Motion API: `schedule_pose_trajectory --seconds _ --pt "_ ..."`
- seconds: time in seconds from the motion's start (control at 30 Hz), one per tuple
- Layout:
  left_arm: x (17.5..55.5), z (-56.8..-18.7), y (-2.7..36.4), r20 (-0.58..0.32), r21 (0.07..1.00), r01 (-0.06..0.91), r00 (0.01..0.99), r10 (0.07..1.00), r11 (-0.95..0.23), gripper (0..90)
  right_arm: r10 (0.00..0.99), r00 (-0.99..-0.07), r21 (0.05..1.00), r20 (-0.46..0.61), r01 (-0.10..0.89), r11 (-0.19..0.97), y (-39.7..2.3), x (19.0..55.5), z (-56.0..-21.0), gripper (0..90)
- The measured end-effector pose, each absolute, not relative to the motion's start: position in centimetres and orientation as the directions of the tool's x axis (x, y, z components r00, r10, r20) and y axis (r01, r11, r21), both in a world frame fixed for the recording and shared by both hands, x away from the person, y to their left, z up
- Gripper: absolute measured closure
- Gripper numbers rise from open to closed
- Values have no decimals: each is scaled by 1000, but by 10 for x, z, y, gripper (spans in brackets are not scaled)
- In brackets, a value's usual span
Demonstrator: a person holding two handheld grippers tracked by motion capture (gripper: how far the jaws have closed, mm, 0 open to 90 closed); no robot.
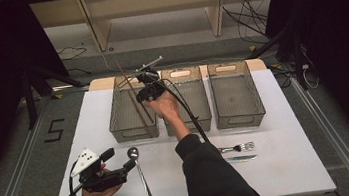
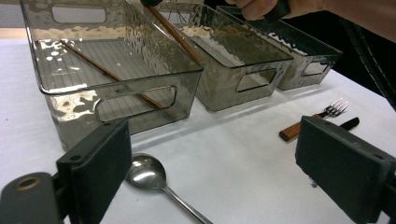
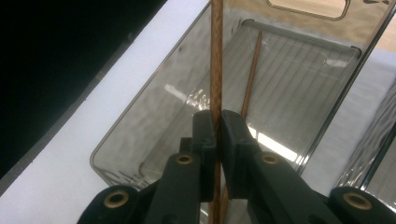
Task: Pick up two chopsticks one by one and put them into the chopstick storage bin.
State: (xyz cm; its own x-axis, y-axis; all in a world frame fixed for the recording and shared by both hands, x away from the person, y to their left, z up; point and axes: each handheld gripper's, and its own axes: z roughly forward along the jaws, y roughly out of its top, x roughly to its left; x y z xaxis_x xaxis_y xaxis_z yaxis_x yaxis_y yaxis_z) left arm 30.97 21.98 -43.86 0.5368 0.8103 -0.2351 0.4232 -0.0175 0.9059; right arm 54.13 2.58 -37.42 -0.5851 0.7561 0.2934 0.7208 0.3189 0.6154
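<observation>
I have the right gripper (image 1: 137, 93) up over the left-hand smoked clear plastic bin (image 1: 115, 116), the first of three such rectangular bins set in a row at the far side of the white table (image 1: 281, 165). Its jaws are clamped tight on a thin brown wooden chopstick (image 3: 216, 56); in the right gripper view the stick runs straight up between the two black pads and out past them, over the bin's ribbed floor. In the high view the held chopstick slants across the bin, its far end reaching beyond the back rim.

A second brown wooden chopstick (image 3: 251, 70) already lies inside that same bin, flat on the floor, running lengthwise. In the left gripper view I see it crossing the bin bottom at a diagonal toward the handle cut-out.

My left gripper (image 1: 131, 164) sits low near the front left of the table, held level, its jaws standing wide apart with nothing between them. Just beyond its tips lies a long-handled polished steel spoon (image 1: 137, 164), bowl toward the bins, handle toward me; I cannot tell whether the jaw tips touch it.

The middle bin (image 1: 198, 106) and the right-hand bin (image 1: 237, 98) look empty of cutlery. To the right of my forearm, in front of the bins, a steel fork with a wooden handle (image 1: 241, 146) lies on the table, and a dark-handled table knife (image 1: 242, 158) lies just beside it, nearer to me, both roughly parallel to the table's front edge.
</observation>
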Motion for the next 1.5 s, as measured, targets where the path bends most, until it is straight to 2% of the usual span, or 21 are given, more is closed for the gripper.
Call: schedule_pose_trajectory --seconds 0.4,0.43,0.47,0.63,1.0,1.23,1.5 --pt "310 -438 220 -231 905 424 541 809 -26 104 780 -565 590 271 737 329 32 544 -386 841" --pt "310 -438 219 -230 905 424 541 809 -26 104 780 -564 587 271 739 330 32 544 -387 825" --pt "310 -438 220 -231 905 425 541 809 -26 104 781 -561 584 273 742 329 33 543 -388 767" --pt "310 -439 220 -230 905 425 540 809 -27 104 774 -566 583 284 743 329 32 542 -385 644" --pt "310 -439 220 -229 904 427 536 812 -28 104 720 -630 627 292 694 353 12 521 -368 452" --pt "310 -440 220 -225 901 432 534 815 -34 104 686 -674 657 274 652 378 -11 498 -362 365" --pt "311 -440 220 -226 900 434 532 816 -34 105 645 -722 672 248 608 423 -32 472 -360 335"
